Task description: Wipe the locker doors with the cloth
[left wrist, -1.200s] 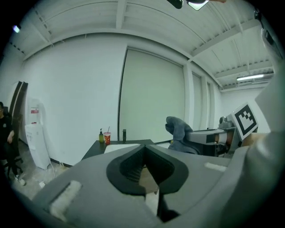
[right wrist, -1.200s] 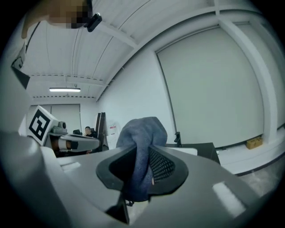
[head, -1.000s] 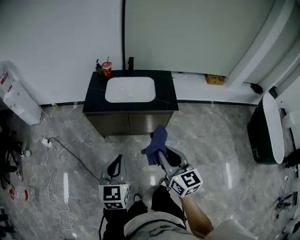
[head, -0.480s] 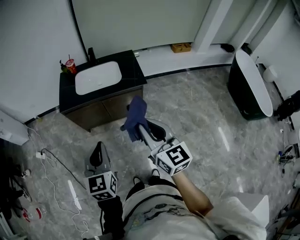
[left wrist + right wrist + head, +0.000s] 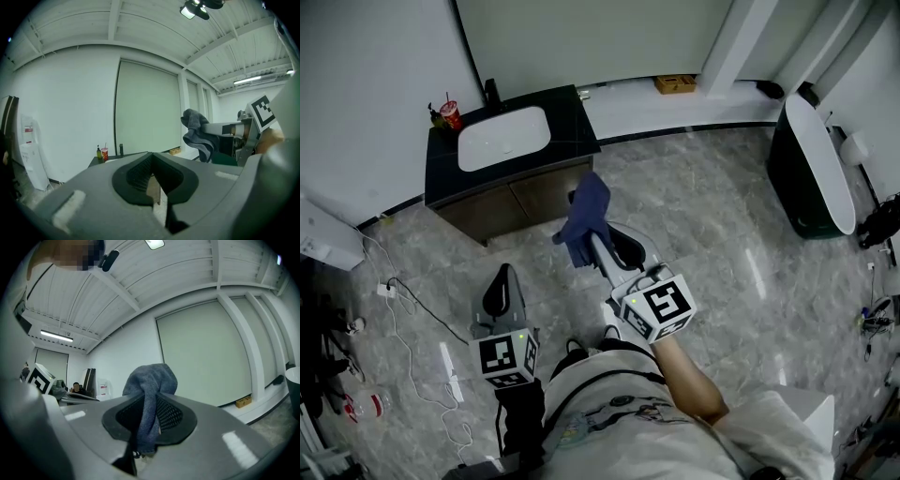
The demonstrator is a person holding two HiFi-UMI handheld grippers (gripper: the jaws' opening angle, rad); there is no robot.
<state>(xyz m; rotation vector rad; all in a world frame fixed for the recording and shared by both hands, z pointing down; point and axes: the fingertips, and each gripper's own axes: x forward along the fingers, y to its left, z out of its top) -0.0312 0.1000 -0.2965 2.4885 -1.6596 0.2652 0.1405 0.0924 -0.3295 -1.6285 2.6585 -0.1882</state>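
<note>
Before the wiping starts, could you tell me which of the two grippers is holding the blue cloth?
The right gripper: its jaws are shut on the blue cloth. The left gripper has its jaws together with nothing between them.

Grey left gripper point(image 5: 500, 289) and right gripper point(image 5: 589, 234), black ribbed jaws, black-and-white marker cubes point(image 5: 656, 307), pale short-sleeved shirt point(image 5: 623, 441).

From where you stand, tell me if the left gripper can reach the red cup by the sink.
Probably not without a step forward. The left gripper is low, close to the person; the red cup stands at the far back corner of the black counter. Nothing blocks the way.
</note>
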